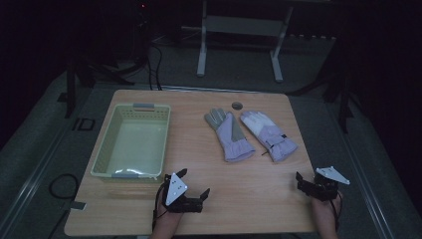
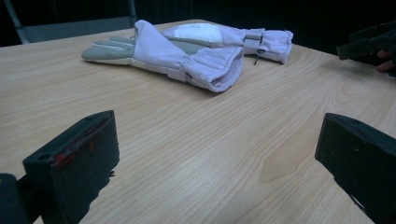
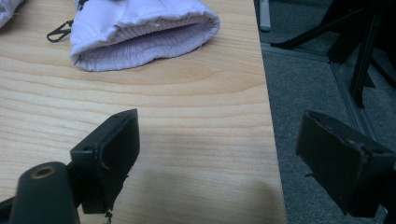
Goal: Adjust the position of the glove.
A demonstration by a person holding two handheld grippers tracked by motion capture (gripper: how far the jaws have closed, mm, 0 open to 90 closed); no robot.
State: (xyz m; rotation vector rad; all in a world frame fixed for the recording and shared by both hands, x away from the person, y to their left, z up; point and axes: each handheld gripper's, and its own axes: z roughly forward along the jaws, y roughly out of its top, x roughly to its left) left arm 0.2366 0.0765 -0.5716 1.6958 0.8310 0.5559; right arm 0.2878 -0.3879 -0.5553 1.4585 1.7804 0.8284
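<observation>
Two pale lilac winter gloves lie side by side on the wooden table (image 1: pixel 249 189), fingers pointing away. The left glove (image 1: pixel 230 133) has a grey palm, and the right glove (image 1: pixel 268 134) has a white patch and a black clip. My left gripper (image 1: pixel 194 182) rests near the front edge, right of the basket, open and holding nothing. In the left gripper view its jaws (image 2: pixel 217 154) frame bare wood, with the grey-palmed glove (image 2: pixel 177 58) beyond. My right gripper (image 1: pixel 307 180) sits open at the front right corner. Ahead of its jaws (image 3: pixel 229 154) lies a glove cuff (image 3: pixel 140 32).
A pale green plastic basket (image 1: pixel 102 144) with nothing in it stands at the table's left. A small dark round object (image 1: pixel 237 105) lies behind the gloves. The table's right edge (image 3: pixel 271 140) runs between my right jaws, with grey floor beyond. A white frame (image 1: pixel 239 30) stands behind the table.
</observation>
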